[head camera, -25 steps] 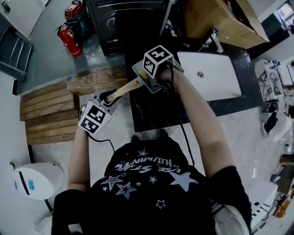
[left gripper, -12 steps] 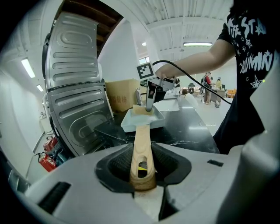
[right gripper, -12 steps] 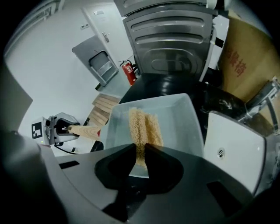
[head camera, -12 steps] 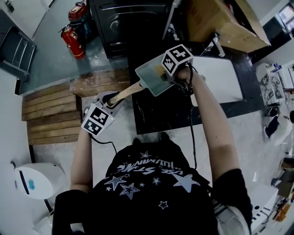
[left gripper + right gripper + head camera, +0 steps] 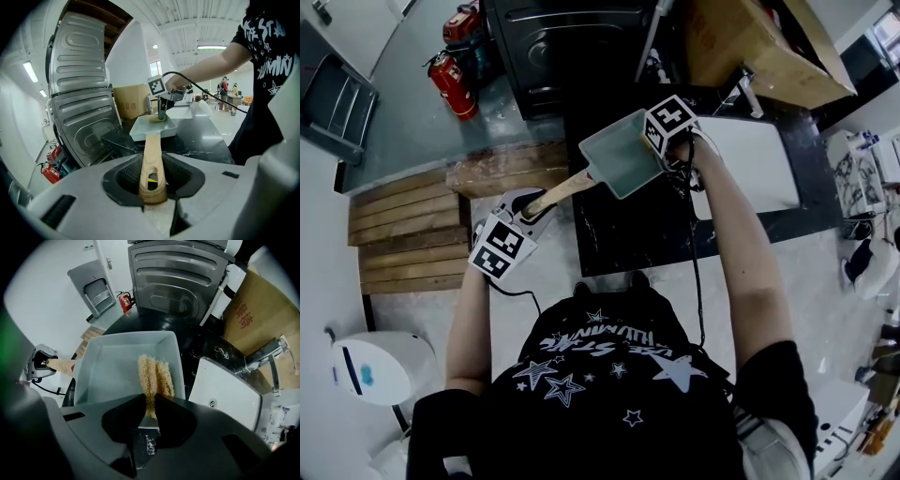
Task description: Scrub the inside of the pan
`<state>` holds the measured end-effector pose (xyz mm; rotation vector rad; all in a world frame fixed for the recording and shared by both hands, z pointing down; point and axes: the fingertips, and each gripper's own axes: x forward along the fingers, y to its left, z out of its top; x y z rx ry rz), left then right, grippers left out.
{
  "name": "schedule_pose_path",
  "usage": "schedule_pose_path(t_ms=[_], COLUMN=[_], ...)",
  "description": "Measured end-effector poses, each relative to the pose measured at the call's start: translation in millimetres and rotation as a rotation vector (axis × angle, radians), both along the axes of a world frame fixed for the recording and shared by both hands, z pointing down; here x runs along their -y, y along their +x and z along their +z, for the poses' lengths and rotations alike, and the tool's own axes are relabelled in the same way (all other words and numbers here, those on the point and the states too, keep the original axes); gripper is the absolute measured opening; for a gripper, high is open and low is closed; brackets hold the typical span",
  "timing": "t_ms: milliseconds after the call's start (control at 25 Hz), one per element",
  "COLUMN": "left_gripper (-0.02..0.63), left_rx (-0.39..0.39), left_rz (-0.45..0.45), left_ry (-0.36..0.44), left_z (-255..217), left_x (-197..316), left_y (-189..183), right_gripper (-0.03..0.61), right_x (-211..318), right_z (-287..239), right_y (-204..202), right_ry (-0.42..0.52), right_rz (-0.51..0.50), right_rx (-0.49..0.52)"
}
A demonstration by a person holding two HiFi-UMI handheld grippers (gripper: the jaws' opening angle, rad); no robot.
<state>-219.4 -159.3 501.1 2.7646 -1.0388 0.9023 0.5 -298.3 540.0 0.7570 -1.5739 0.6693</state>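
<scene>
A pale grey-green square pan (image 5: 622, 165) with a wooden handle (image 5: 555, 193) is held over the black counter (image 5: 619, 234). My left gripper (image 5: 523, 212) is shut on the handle's end (image 5: 151, 180). My right gripper (image 5: 675, 150) is at the pan's right side, shut on a tan fibrous scrub pad (image 5: 153, 378). The pad lies against the pan's inside floor (image 5: 115, 371), right of its middle. From the left gripper view, the pan (image 5: 152, 127) sits level ahead with the right gripper (image 5: 162, 110) dipping into it.
A white sink (image 5: 750, 159) lies right of the pan, its tap (image 5: 262, 357) behind. A dark steel appliance (image 5: 558, 47) and a cardboard box (image 5: 750, 37) stand at the back. Red fire extinguishers (image 5: 450, 80) and a wooden pallet (image 5: 408, 234) are to the left.
My right gripper with the scrub pad has moved right and farther across the pan, from the handle side to the far right side. The pan and left gripper stayed almost in place.
</scene>
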Motion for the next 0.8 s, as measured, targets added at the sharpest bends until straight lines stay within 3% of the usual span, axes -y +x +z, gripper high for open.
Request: schedule_pose_path(t_ms=[240, 520, 800], left_gripper=[0.137, 0.137, 0.137], left_rx=[0.002, 0.012, 0.021], left_rz=[0.002, -0.001, -0.001], left_ry=[-0.001, 0.004, 0.005], left_z=[0, 1, 0], left_x=[-1, 0, 1], left_y=[-1, -1, -1], right_gripper=[0.063, 0.063, 0.063], right_x=[-2, -7, -20], right_z=[6, 7, 6], right_y=[-1, -1, -16], right_ry=[-0.028, -0.036, -0.043], right_rz=[0.016, 0.100, 0.077], right_rx=[-0.042, 0.015, 0.013])
